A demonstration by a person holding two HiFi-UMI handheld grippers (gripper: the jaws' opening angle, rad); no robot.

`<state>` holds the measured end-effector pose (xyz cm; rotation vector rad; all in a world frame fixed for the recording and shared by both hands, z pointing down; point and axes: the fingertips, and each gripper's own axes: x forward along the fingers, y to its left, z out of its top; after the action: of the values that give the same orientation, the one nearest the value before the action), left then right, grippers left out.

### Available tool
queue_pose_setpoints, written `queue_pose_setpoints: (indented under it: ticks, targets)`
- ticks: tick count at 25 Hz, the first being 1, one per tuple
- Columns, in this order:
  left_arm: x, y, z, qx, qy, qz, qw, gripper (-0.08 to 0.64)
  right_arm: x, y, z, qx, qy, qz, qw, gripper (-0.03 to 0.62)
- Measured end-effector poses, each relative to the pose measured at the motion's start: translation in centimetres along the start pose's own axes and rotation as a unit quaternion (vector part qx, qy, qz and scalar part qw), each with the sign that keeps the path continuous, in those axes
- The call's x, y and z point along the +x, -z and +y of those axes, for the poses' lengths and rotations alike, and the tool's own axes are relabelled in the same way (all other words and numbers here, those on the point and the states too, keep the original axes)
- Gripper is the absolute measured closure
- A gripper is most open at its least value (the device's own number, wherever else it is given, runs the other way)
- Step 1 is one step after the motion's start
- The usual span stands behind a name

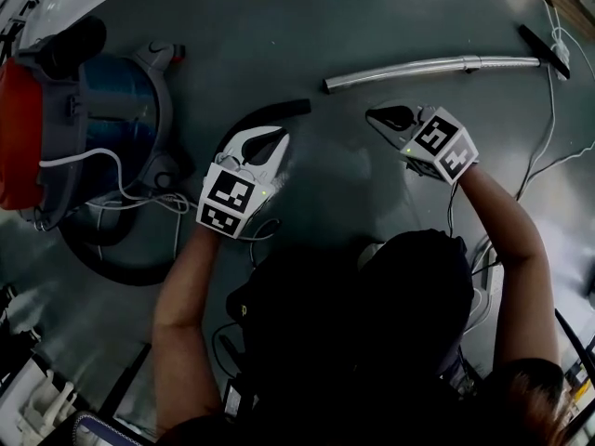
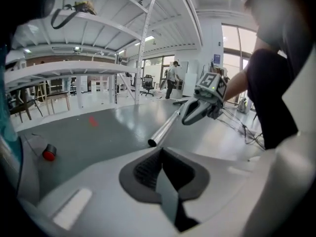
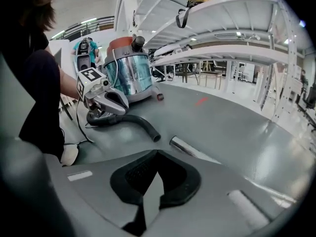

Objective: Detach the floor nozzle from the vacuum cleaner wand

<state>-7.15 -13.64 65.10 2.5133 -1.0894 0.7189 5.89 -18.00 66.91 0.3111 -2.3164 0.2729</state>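
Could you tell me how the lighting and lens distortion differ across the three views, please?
Head view: dim and underexposed, the person's torso nearly black, a pale sheen on the floor. Left gripper view: bright, shelf posts bent by fisheye, windows washed out. Right gripper view: equally bright, shelves bowed, corners vignetted black.

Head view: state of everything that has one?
left gripper: jaws shut, empty.
right gripper: jaws shut, empty.
wand: lying flat on the floor, near end open, not joined to the hose.
hose: on the floor, free end apart from the wand.
floor nozzle: at the wand's far end, looks still attached.
vacuum canister: upright on the floor.
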Motion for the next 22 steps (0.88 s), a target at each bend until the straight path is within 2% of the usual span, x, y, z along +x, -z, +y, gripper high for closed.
queue_pose_setpoints:
  ticks: [3,6,12,19,22]
  targets:
    - [0.2,-0.1,0.1,-0.013,-0.021,-0.019,0.9995,0.549,-0.4,1.2,0.0,0.029,0.014,-0.004,0.999,0.594]
    - [0.6,-0.3,-0.7,-0.021,-0.016,-0.035,0.999,0.549,-0.7,1.9,0.2,0.056,0.018,-0.014,0.998,0.594]
    - [2.0,0.2,-2.0,-0.03,-0.009,-0.031,0.999,0.549,-0.8,2.6,0.2,0.062,0.026,-0.009,0.998,0.594]
    - [3.4,1.0,-0.5,-0.12,-0.044,-0.03,0.9914,0.549,1.3,0.6,0.2,0.075,0.037,-0.022,0.996,0.594]
    - [3.4,1.0,0.4,-0.145,-0.061,-0.035,0.9869,0.549,2.5,-0.4,0.2,0.081,0.04,-0.034,0.995,0.594]
